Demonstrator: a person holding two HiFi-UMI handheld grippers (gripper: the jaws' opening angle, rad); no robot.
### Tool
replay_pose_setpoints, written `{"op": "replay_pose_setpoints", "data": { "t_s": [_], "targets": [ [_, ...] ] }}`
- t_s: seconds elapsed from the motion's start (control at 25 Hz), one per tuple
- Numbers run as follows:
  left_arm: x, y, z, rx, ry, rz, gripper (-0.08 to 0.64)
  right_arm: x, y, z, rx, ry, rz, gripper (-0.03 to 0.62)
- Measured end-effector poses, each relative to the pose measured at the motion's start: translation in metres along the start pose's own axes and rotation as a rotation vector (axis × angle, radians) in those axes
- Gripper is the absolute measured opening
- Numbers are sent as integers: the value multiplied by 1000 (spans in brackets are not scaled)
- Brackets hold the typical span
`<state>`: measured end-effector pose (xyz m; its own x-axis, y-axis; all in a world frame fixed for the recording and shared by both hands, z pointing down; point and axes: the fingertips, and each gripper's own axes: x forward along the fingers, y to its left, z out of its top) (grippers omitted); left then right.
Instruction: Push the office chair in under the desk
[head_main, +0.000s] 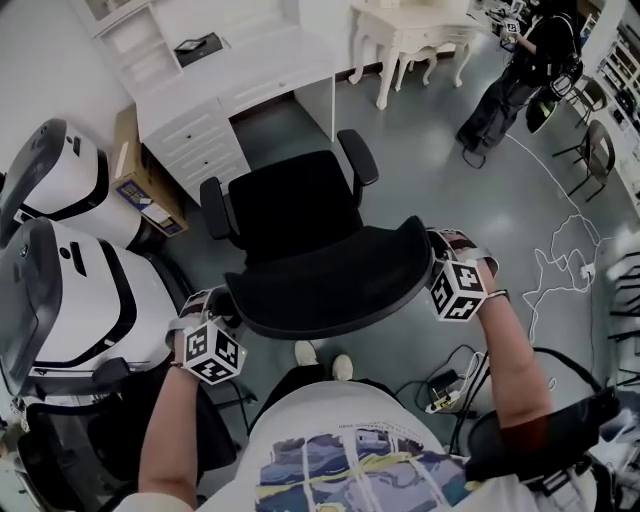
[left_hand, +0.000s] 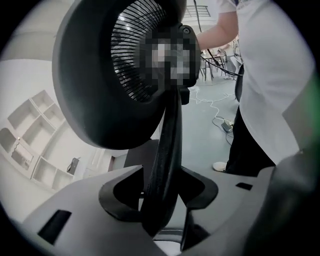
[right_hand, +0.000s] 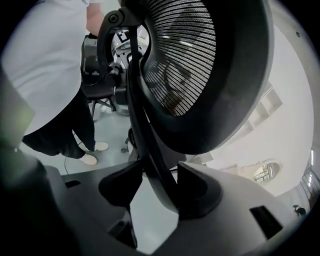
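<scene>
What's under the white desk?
Under the white desk there is an open gap showing grey floor, with drawers beside it. The office chair stands outside it. The desktop hides the back of the gap.

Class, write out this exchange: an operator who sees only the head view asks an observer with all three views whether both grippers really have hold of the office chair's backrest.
Operator: From above I can't see the jaws. Does the left gripper have the backrest?
Observer: Yes. In the left gripper view the black frame bar at its edge stands between the jaws, and both press on it.
Operator: And the right gripper?
Observer: The same. The right gripper view shows the frame bar clamped between its jaws.
Operator: Is the backrest solid?
Observer: No. The right gripper view shows see-through mesh.
</scene>
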<state>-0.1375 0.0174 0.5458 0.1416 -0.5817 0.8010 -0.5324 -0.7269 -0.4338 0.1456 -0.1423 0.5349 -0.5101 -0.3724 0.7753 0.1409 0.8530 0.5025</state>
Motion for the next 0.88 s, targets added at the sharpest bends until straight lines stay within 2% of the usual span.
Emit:
{"op": "replay_pose_setpoints", "data": {
  "t_s": [0.4,0.88],
  "targets": [
    [16,15,-5,84,-19,-46,167,9,-5,0,50,45,-5,232],
    [47,55,26,141,-60,-44,141,28,-55,-34,101,130,-30,239]
  ]
}}
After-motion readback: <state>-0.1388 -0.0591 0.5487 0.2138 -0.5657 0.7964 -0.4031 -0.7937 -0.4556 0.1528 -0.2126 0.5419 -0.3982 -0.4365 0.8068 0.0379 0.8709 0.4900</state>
